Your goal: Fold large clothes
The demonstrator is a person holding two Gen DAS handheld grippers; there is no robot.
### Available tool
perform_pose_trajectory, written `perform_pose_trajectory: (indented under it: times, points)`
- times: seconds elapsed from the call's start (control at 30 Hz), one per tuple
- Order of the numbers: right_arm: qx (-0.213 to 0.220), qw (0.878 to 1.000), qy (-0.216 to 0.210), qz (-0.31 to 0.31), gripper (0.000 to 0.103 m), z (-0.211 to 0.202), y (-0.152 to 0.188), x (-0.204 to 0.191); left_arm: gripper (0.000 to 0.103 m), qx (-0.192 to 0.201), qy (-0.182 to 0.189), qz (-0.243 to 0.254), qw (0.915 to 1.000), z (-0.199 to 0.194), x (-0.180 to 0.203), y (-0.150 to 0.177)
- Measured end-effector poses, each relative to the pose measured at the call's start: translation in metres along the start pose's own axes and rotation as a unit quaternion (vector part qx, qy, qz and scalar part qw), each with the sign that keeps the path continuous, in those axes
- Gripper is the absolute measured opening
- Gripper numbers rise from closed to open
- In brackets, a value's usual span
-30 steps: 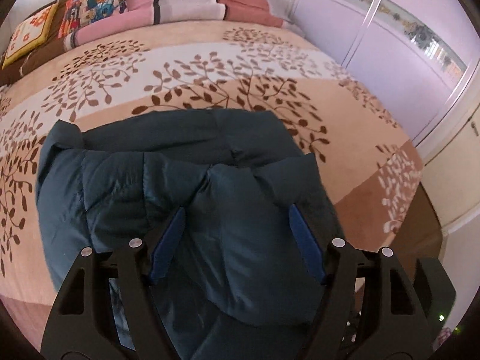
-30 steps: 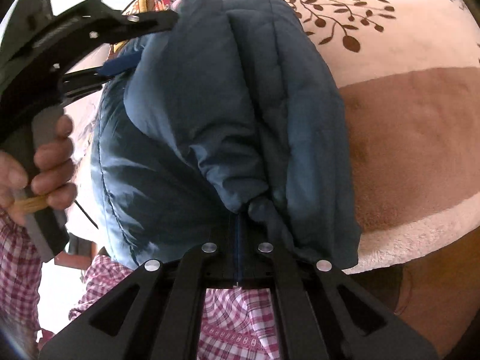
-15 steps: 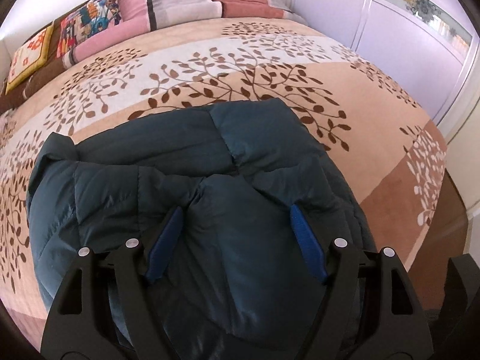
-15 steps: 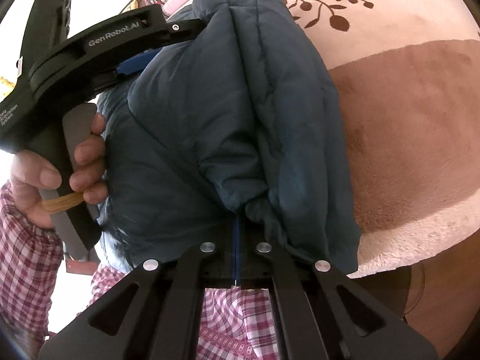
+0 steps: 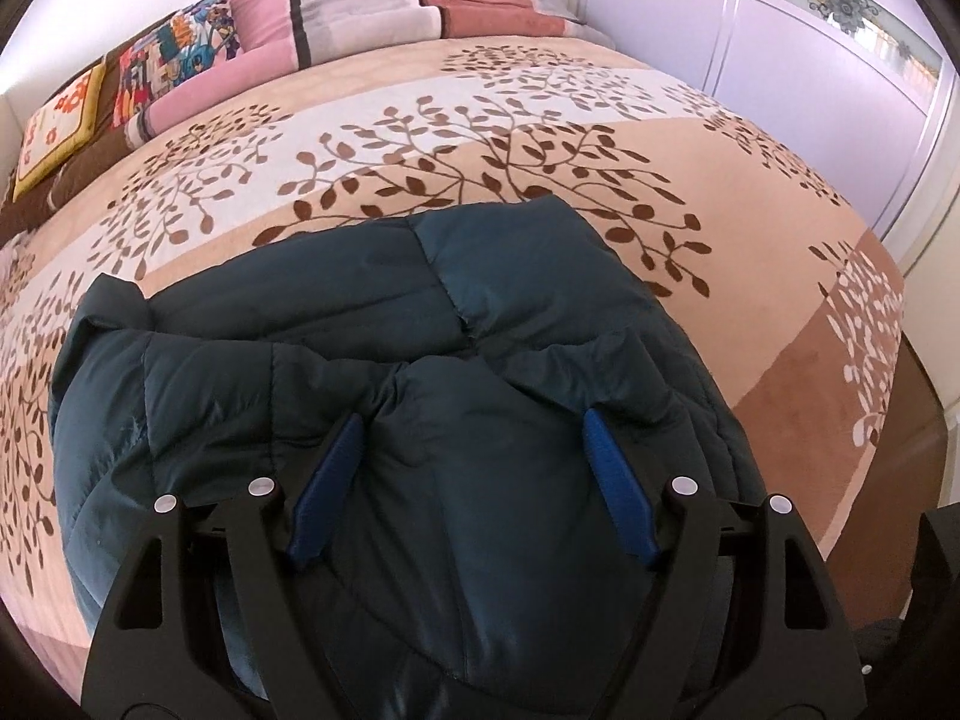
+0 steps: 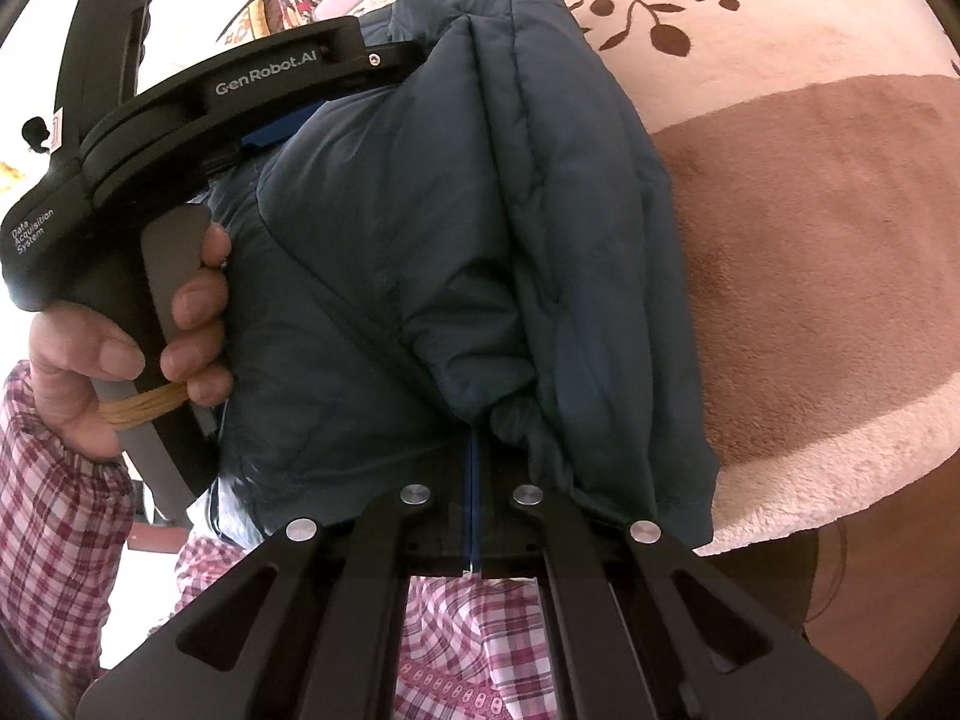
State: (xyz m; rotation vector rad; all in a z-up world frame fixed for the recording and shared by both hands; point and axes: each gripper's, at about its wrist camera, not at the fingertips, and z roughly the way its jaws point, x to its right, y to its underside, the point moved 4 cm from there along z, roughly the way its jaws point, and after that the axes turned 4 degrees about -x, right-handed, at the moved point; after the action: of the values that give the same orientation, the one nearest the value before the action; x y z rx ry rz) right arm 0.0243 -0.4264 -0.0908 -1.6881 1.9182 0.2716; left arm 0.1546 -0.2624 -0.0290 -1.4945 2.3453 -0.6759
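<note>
Your bed (image 5: 750,252) fills most of the left wrist view, covered by a tan, cream and brown blanket (image 5: 480,138) printed with leafy branches, and the same blanket takes up the right half of the right wrist view. Closet doors (image 5: 780,60) with a floral strip run along the upper right of the left view, and a row of pillows (image 5: 360,6) in pink, white and rust, with a bright patchwork one beside them, lines the top left. The dark teal puffer jacket (image 5: 372,324) lies bunched on the blanket in the lower centre of the left view, its far edge toward the middle of the frame and its near part rising up between your tool's fingers. Your left gripper (image 5: 471,480) is spread wide, blue pads on either side of a thick fold of the jacket, so you have it straddled rather than pinched. In the right wrist view the jacket hangs as a folded mass through the centre of the frame, and your right gripper (image 6: 474,444) is clenched tight on a gathered bit of its fabric at lower centre, blue pads pressed together. Your left hand (image 6: 120,348) wraps the other tool's handle at the left edge, and your red plaid shirt (image 6: 456,648) shows along the bottom.
</note>
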Motion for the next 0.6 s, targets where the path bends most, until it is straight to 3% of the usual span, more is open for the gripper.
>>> perform_pose_trajectory:
  times: [0.4,0.6]
  points:
    - [0.001,1.0,0.011,-0.003,0.0,0.002,0.0,-0.001,0.074,0.003,0.001,-0.002,1.0,-0.003,0.0,0.0]
    - [0.009,0.999,0.031,-0.015,0.0,0.004,0.005,-0.01,0.075,0.026,0.012,-0.011,0.9995,-0.025,-0.002,0.004]
